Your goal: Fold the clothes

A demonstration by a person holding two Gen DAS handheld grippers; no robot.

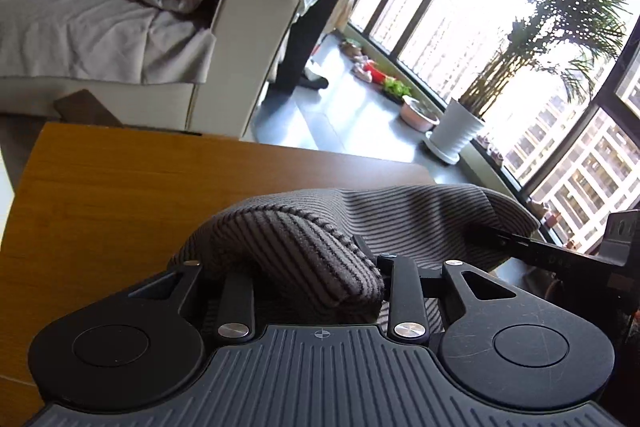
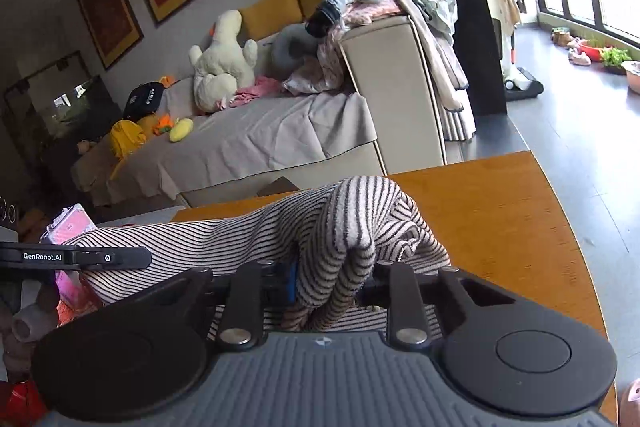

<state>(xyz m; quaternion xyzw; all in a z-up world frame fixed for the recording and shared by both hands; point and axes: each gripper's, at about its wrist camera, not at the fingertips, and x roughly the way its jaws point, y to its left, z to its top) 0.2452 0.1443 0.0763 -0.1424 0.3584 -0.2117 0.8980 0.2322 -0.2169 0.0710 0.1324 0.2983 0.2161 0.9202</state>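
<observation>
A grey-and-black striped garment [image 1: 400, 211] is lifted off the wooden table [image 1: 120, 187] and stretched between both grippers. In the left wrist view, my left gripper [image 1: 316, 267] is shut on a bunched fold of it, and cloth hides the fingertips. The other gripper's black finger [image 1: 520, 243] reaches into the cloth from the right. In the right wrist view, my right gripper [image 2: 332, 267] is shut on a crumpled end of the striped garment [image 2: 224, 239] above the table [image 2: 500, 211]. The left gripper's finger [image 2: 108, 258] pinches the cloth at the far left.
A beige sofa [image 2: 260, 139] stands behind the table, with a pile of clothes [image 2: 384, 3] on its armrest and plush toys on the seat. A pink box [image 2: 70, 223] sits at the left. A potted plant [image 1: 456, 135] and bowls line the window.
</observation>
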